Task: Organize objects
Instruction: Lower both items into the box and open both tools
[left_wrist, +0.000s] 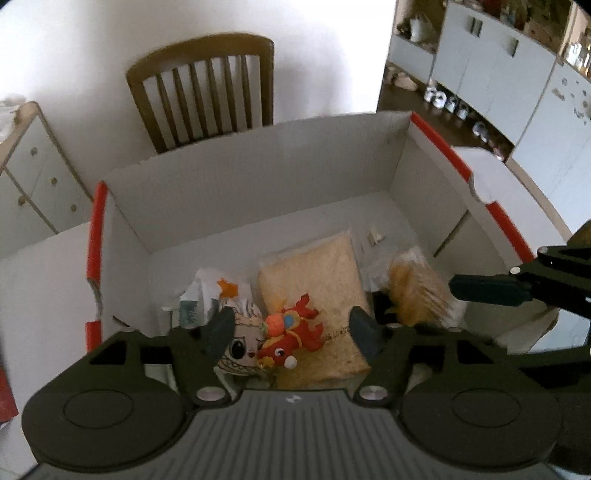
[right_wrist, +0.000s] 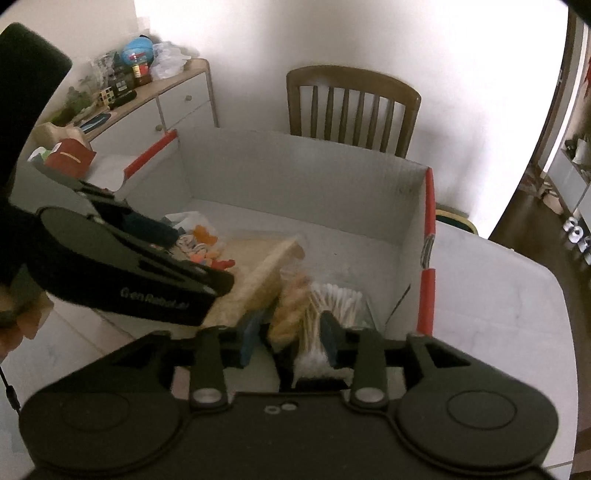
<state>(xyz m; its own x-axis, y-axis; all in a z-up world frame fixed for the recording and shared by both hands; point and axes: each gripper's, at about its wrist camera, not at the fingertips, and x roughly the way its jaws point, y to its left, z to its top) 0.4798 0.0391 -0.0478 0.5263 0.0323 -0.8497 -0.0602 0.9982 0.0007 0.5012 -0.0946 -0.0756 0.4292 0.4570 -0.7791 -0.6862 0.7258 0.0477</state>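
A: Cotton swabs (right_wrist: 332, 295), box's (right_wrist: 295, 177) five-o'clock corner; right gripper (right_wrist: 291, 332) pinches them?

B: Seemingly. Lower flat, then release. Left gripper (left_wrist: 291, 328) gapes empty above red plush (left_wrist: 291, 332).

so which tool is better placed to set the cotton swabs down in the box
Right. The right tool already has the clear bag of cotton swabs between its fingers over the white cardboard box; the left tool hangs open above the red plush fish.

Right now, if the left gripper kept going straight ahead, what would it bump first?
Probably the red fish toy, lying between the open fingers of the left gripper inside the white box. Depth is hard to judge.
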